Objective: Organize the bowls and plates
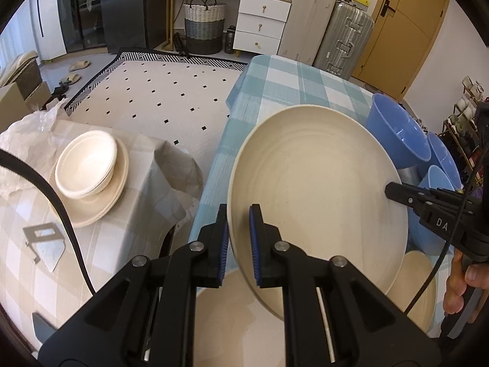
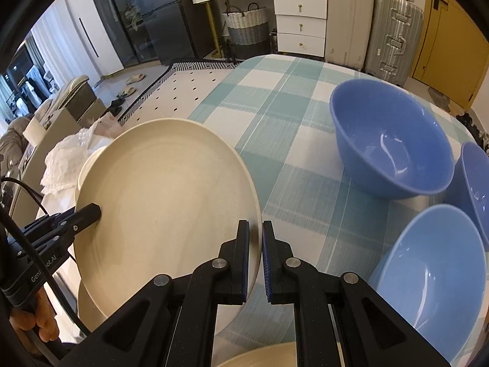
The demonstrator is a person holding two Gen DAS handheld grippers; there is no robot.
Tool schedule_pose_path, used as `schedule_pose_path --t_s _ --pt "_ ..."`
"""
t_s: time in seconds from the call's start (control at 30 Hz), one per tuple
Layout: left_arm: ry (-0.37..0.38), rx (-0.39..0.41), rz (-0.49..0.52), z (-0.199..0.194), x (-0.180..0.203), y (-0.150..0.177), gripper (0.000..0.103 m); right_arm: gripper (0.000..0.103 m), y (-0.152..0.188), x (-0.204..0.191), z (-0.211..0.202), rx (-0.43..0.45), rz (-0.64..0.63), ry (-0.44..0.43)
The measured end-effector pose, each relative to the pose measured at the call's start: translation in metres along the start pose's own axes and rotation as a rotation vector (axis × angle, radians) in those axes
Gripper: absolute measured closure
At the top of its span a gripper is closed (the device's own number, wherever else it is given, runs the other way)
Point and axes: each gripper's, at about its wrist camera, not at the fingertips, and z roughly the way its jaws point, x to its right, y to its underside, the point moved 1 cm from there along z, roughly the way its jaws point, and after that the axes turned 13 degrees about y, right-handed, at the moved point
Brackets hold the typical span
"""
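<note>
A large cream plate [image 1: 318,189] [image 2: 165,202] hangs tilted above the blue-checked table [image 1: 275,91] [image 2: 275,107], held from two sides. My left gripper [image 1: 238,214] is shut on its left rim and shows as a black tip [image 2: 93,211] in the right wrist view. My right gripper [image 2: 255,226] is shut on the opposite rim, its tip [image 1: 392,190] showing in the left wrist view. Under the plate lies another cream plate [image 1: 226,315] [image 2: 259,357]. Three blue bowls [image 2: 391,143] [image 2: 428,272] [image 2: 473,183] stand to the right. Cream bowls stacked on plates [image 1: 87,165] sit on the beige-checked table at left.
A metal bracket [image 1: 45,244], crumpled plastic [image 1: 27,131] and a black cable [image 1: 61,208] lie on the beige table [image 1: 146,183]. A gap separates the two tables. Beyond them are a dotted rug [image 1: 159,91], white drawers [image 1: 262,24] and suitcases [image 1: 345,42].
</note>
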Motion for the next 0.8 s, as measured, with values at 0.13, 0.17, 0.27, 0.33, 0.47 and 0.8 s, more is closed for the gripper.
schedule_pose_path --t_s 0.13,0.17,0.27,0.33,0.47,0.8 --pt "-0.023 0.019 -0.018 -0.016 -0.004 0.018 0.093 0.095 0.010 -0.010 -0.008 0.010 -0.017 -0.008" --pt "-0.026 0.023 -0.022 -0.019 -0.005 0.023 0.093 0.095 0.013 -0.012 -0.010 0.010 -0.021 -0.009" --pt "-0.039 0.026 -0.021 -0.029 -0.007 0.040 0.093 0.095 0.023 -0.018 -0.012 0.002 -0.034 -0.020" --pt "-0.038 0.025 -0.030 -0.033 -0.010 0.051 0.093 0.095 0.029 -0.022 -0.013 0.000 -0.045 -0.022" --pt "-0.044 0.031 -0.044 -0.044 -0.014 0.068 0.093 0.095 0.042 -0.029 -0.018 0.000 -0.065 -0.027" --pt "-0.059 0.034 -0.033 -0.062 -0.011 0.098 0.093 0.095 0.069 -0.036 -0.025 -0.009 -0.090 -0.044"
